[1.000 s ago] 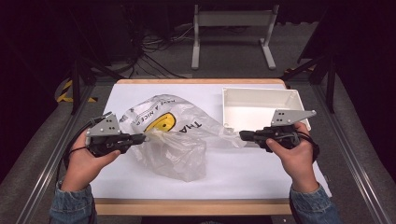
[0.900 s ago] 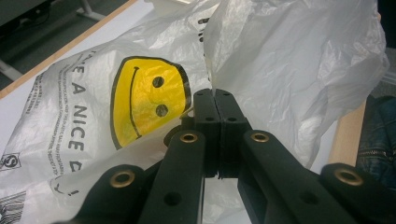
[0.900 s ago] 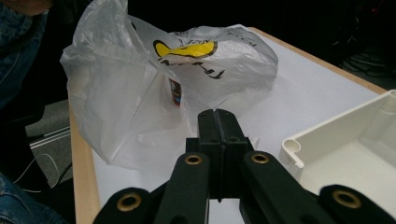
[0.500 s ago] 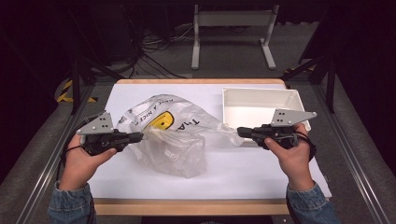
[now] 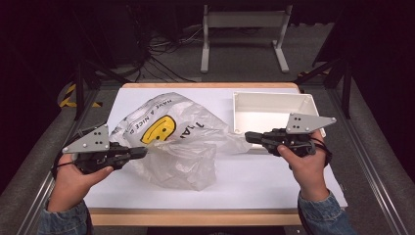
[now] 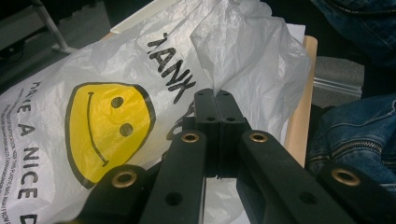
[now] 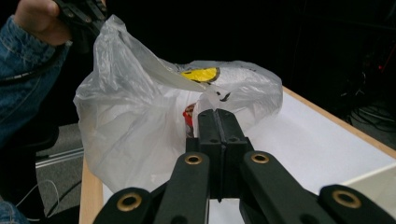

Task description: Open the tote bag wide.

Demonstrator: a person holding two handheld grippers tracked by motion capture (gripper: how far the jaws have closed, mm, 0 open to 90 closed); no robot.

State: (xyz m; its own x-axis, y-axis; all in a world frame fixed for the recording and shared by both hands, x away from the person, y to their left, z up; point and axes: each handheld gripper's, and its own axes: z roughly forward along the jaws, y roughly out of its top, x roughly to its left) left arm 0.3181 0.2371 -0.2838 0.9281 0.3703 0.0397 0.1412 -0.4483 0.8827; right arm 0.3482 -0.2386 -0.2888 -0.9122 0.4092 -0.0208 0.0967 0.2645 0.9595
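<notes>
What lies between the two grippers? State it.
The plastic bag with the yellow smiley spans the gap, pinched at each side by the left gripper and right gripper, seen in the high view.

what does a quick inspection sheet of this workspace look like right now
surface: white table top with a wooden edge, bare near the front
job's things: clear plastic bag with a yellow smiley and black lettering, pulled out between both grippers; something red shows inside it in the right gripper view, too hidden to name
clutter: white tray at the far right of the table, nothing seen in it
grippers: left gripper shut on the bag's left edge; right gripper shut on its right edge
cables: a black cable loops from each gripper by the wrists; more cables on the floor behind
surroundings: dark room, white metal stand beyond the table
</notes>
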